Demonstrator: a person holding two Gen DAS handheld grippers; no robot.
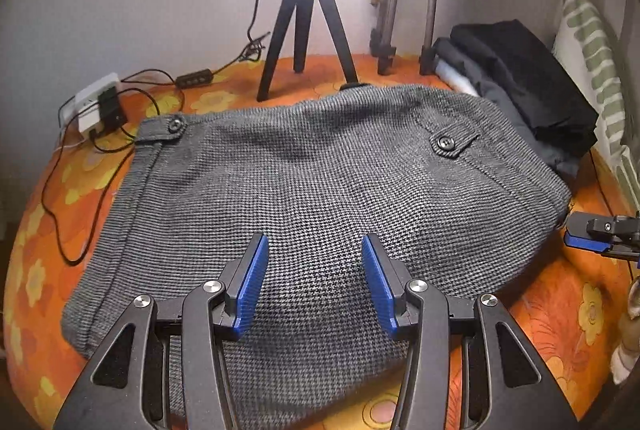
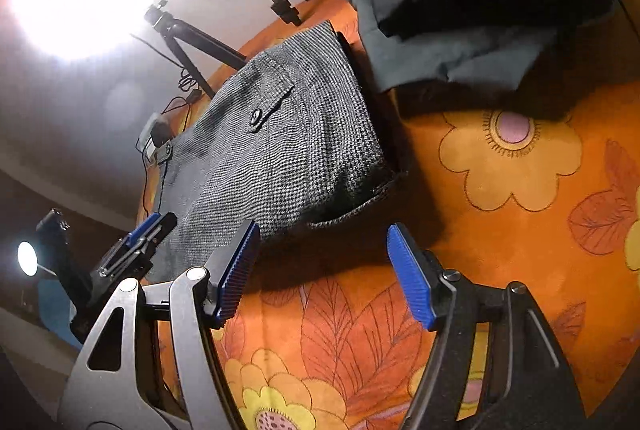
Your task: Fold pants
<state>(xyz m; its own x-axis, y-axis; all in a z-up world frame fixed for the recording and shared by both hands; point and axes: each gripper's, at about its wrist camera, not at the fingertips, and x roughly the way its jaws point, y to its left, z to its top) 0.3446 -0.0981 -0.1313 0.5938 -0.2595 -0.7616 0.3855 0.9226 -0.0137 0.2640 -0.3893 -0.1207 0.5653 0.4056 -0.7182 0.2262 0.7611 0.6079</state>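
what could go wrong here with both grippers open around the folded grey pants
1. The left gripper hangs open over flat cloth of the grey pants; closing there may pinch only the top layer and pull the fold apart.
2. The right gripper is over the orange bedspread, beside the pants' edge; it might grab the bedspread instead.
3. The dark folded clothes touch the pants' far corner, so dragging could disturb the pile.

Tripod (image 1: 306, 26) and cables (image 1: 80, 158) crowd far edge; dark clothes pile (image 1: 520, 86) blocks right.
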